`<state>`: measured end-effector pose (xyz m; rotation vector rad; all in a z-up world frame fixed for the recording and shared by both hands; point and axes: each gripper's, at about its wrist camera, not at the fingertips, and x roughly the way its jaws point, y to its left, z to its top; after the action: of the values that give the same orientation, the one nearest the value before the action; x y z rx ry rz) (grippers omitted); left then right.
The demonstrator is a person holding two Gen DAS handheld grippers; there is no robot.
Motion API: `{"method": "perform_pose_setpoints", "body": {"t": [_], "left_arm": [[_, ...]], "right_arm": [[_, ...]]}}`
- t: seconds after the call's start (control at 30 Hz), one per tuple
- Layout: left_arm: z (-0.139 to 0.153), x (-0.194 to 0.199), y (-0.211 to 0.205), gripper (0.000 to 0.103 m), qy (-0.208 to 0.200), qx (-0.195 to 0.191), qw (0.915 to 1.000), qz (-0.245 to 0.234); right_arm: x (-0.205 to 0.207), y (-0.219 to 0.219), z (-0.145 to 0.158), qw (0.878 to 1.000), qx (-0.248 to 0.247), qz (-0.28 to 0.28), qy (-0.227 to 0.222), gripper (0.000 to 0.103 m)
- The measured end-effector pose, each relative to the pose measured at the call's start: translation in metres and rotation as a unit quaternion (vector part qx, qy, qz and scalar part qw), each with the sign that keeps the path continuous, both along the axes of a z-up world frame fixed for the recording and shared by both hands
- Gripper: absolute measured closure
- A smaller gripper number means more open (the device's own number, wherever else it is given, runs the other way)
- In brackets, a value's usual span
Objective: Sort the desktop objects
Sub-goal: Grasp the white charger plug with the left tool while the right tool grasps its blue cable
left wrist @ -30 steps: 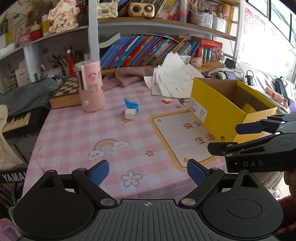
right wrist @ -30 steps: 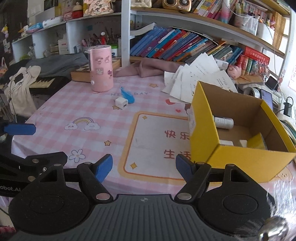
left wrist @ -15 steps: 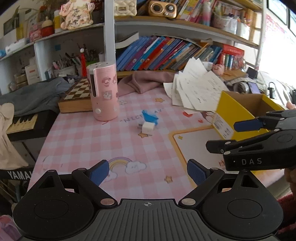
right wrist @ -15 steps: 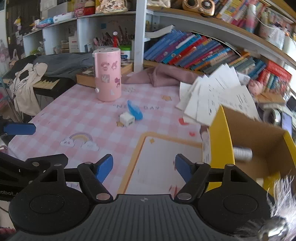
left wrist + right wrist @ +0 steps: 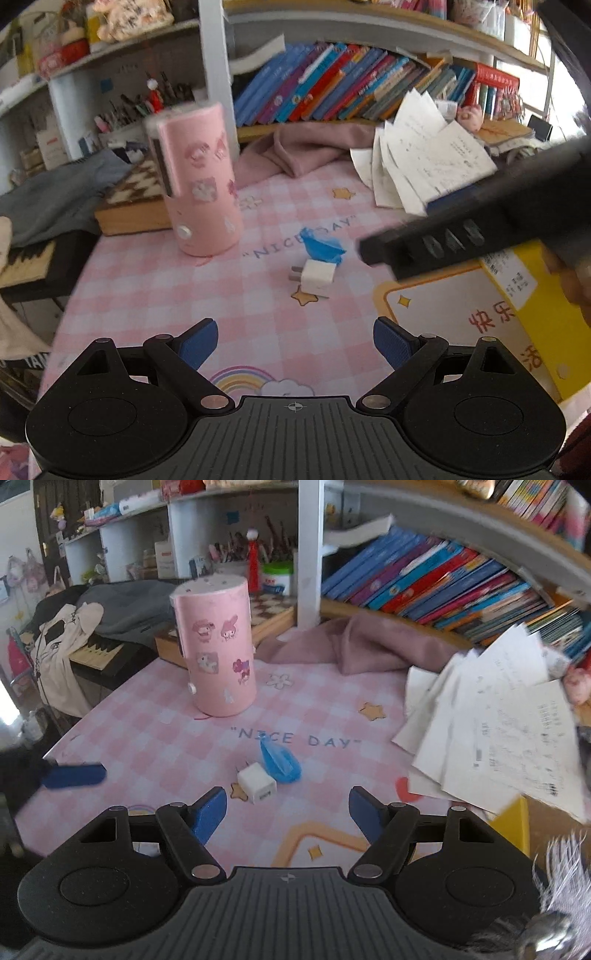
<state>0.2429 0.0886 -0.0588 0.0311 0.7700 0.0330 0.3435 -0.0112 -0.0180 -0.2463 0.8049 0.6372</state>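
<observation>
A white plug adapter (image 5: pixel 316 277) lies on the pink checked table cover, touching a small blue object (image 5: pixel 322 248) just behind it; both also show in the right wrist view, the adapter (image 5: pixel 257 787) and the blue object (image 5: pixel 279 762). A pink cylinder (image 5: pixel 197 181) with stickers stands upright at the back left, also in the right wrist view (image 5: pixel 218 653). The yellow box (image 5: pixel 535 306) sits at the right. My left gripper (image 5: pixel 294 341) is open and empty, short of the adapter. My right gripper (image 5: pixel 288 812) is open and empty, just in front of the adapter.
Loose papers (image 5: pixel 498 731) lie at the back right beside a pink cloth (image 5: pixel 354 646). A chessboard box (image 5: pixel 133 206) sits behind the cylinder. Bookshelves run along the back. The table's left edge drops to a keyboard (image 5: pixel 96 653) and clothes.
Both grippers have moved forward and left toward the adapter and blue object, which now look much closer. The yellow box has slid to the right edge of both views. Both stay open.
</observation>
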Motion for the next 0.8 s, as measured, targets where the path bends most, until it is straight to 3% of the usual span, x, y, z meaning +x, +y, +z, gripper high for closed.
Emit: {"method": "perform_pose_setpoints", "body": {"t": [0.23,0.33,0.6,0.67,0.8], "left_arm": [[-0.017,0.031,0.001,0.010,0.001,0.007,1.0000,0.001],[-0.022,0.041,0.003,0.011,-0.002,0.009,1.0000,0.003],[-0.032,0.064,0.003,0.016,-0.001,0.001,0.9999,-0.010],[-0.037,0.072,0.001,0.020,0.007,0.006,0.9997,-0.023],[-0.044,0.085,0.000,0.029,0.020,0.010,0.9991,-0.035]], "right_arm": [[0.044,0.034,-0.025,0.999,-0.029,0.023,0.018,0.038],[0.059,0.043,-0.040,0.998,-0.036,0.021,0.045,0.041],[0.086,0.043,-0.055,0.996,-0.011,-0.001,0.085,0.066],[0.090,0.039,-0.057,0.996,-0.009,-0.009,0.093,0.079],[0.093,0.028,-0.058,0.995,0.003,-0.028,0.097,0.080]]}}
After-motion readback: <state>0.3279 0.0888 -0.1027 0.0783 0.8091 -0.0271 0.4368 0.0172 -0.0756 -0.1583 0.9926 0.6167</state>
